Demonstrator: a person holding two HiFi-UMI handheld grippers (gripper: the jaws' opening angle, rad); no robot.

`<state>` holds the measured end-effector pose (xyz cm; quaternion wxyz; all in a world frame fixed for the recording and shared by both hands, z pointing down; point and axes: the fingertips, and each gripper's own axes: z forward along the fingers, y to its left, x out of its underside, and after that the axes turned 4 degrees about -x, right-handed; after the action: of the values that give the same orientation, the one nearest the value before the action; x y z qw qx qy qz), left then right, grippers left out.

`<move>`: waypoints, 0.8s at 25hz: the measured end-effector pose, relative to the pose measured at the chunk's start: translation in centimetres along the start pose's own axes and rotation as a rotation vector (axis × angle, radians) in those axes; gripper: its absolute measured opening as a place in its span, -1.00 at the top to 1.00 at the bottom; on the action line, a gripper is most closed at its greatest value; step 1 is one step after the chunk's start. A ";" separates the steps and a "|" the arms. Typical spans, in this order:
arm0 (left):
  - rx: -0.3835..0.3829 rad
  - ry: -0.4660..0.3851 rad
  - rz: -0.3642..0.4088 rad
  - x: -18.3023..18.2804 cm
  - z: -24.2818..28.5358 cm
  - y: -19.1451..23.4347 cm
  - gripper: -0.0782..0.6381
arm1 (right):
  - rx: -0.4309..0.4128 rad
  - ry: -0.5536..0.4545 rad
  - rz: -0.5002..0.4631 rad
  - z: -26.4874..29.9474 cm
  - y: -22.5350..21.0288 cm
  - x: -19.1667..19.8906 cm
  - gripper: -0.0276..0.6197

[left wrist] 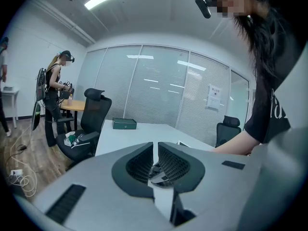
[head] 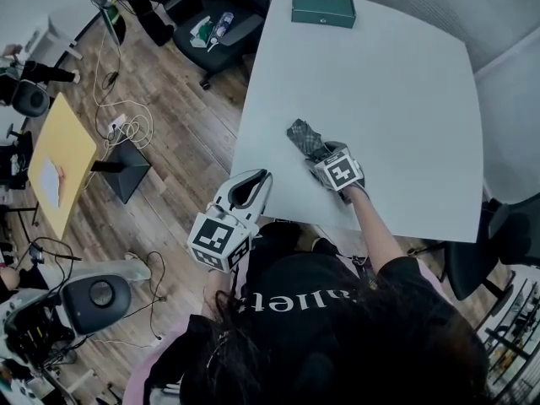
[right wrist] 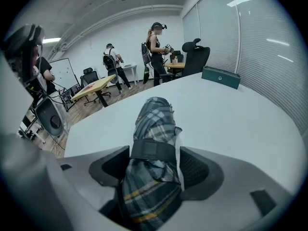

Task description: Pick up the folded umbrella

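Observation:
The folded umbrella (head: 305, 137), in grey plaid with yellow lines and a dark strap round it, lies on the white table (head: 380, 83) near its front edge. My right gripper (head: 316, 153) is down over the umbrella's near end. In the right gripper view the umbrella (right wrist: 154, 124) fills the space between the jaws, with a pale sliver of gap at the right pad; the right gripper (right wrist: 154, 160) stands open around it. My left gripper (head: 260, 178) hangs off the table's front left corner, shut and empty. In its own view the left gripper (left wrist: 155, 154) shows only a thin slit between the pads.
A dark green box (head: 323, 8) sits at the table's far edge. A black office chair (head: 211, 32) stands left of the table and another chair (head: 498, 234) at the right. A yellow table (head: 59, 159), cables and gear lie on the wood floor. People (right wrist: 156, 47) stand far off.

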<state>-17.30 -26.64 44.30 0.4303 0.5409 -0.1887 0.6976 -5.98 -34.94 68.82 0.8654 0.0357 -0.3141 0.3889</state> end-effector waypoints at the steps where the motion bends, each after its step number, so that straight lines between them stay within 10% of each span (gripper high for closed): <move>1: 0.001 0.001 -0.001 -0.1 0.0 0.0 0.65 | 0.012 0.010 -0.002 0.1 -0.1 0.1 -0.04; 20: -0.010 0.012 -0.015 1.0 -0.2 0.9 0.66 | 0.079 0.023 -0.022 0.8 -0.8 0.4 0.17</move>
<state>-18.21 -26.64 45.33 0.4392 0.5359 -0.1856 0.6968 -5.59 -35.49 69.88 0.8710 0.0687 -0.2882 0.3918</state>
